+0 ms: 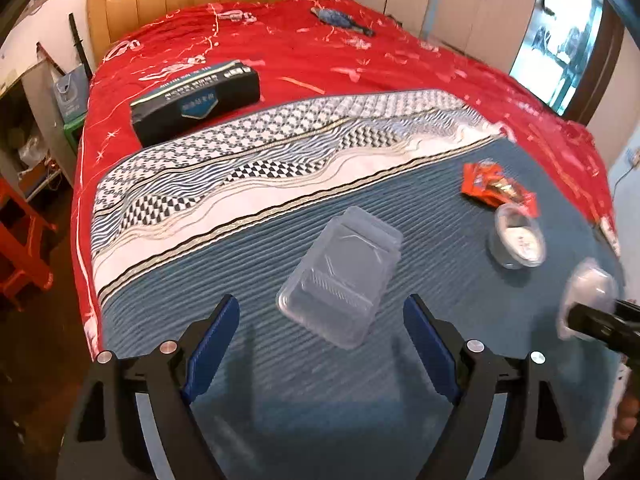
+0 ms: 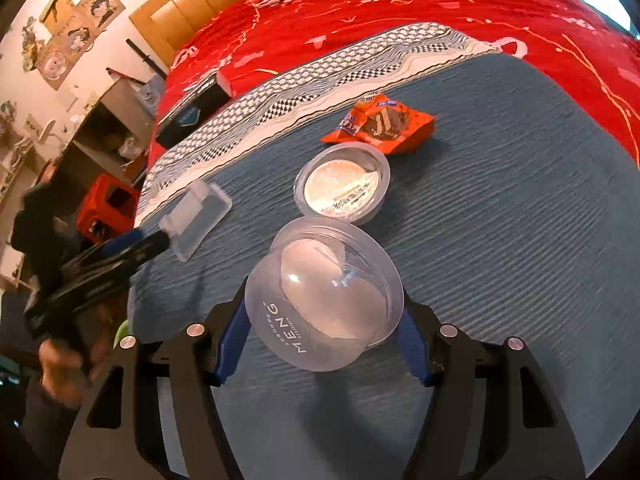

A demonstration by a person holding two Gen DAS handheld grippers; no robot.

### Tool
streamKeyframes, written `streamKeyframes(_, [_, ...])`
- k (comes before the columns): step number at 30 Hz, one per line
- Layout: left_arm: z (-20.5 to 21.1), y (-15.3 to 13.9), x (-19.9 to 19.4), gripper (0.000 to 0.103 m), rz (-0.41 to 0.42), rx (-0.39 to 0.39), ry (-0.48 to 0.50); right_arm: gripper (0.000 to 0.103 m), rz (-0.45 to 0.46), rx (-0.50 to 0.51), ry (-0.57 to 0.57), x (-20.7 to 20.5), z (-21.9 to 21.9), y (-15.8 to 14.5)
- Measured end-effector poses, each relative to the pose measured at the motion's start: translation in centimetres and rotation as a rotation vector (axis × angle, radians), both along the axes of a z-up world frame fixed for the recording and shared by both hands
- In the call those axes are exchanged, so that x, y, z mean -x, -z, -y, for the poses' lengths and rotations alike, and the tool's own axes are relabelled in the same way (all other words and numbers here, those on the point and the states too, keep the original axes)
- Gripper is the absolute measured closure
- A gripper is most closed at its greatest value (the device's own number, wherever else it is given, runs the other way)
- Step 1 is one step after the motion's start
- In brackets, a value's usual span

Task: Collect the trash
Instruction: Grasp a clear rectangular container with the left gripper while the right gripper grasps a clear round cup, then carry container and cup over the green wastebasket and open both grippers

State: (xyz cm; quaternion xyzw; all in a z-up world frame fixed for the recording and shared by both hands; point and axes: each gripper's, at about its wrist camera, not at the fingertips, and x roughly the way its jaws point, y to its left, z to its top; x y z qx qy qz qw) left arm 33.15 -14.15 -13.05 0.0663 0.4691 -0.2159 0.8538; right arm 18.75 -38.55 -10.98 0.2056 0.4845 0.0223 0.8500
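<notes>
Left gripper [image 1: 322, 344] fingers spread above a clear plastic tray [image 1: 342, 276] on the blue mat [image 1: 248, 264]

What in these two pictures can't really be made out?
- What the clear round tub in the right hand-held gripper holds: pale shape, right wrist view, hazy plastic.
- That tub in the left wrist view: motion-blurred, cut by the edge.
- Print on the orange wrapper: too small.
- Clear rectangular tray: whether empty, glare hides.
- Any trash bin: outside both views.
</notes>
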Motion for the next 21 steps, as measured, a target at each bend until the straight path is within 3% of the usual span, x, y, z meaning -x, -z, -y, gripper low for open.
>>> streamKeyframes(4, [1.0,1.5,-1.5,0.022,-0.012,-0.032,-0.003,0.038,-0.007,-0.016,-0.007,0.6,0.3,0.4])
streamKeyframes(6, [1.3,2.1,-1.9,0.027,-0.02,-0.035,0.001,0.038,-0.014,-0.015,-0.01,0.9,0.4,0.7])
streamKeyframes(9, [1.8,2.6,-1.8,0.042,-0.005,-0.05,0.016,0.038,-0.017,-0.013,-0.007,1.3,0.6,0.9])
streamKeyframes(10, [1.9,2.5,-1.6,0.041,0.007,-0.049,0.02,0.038,-0.017,-0.013,-0.006,1.4,0.6,0.9])
streamKeyframes(21, [-1.8,-1.7,4.6,0.042,0.073,0.008,-0.015,0.038,-0.001,-0.021,-0.039,3.3,-1.6,0.4])
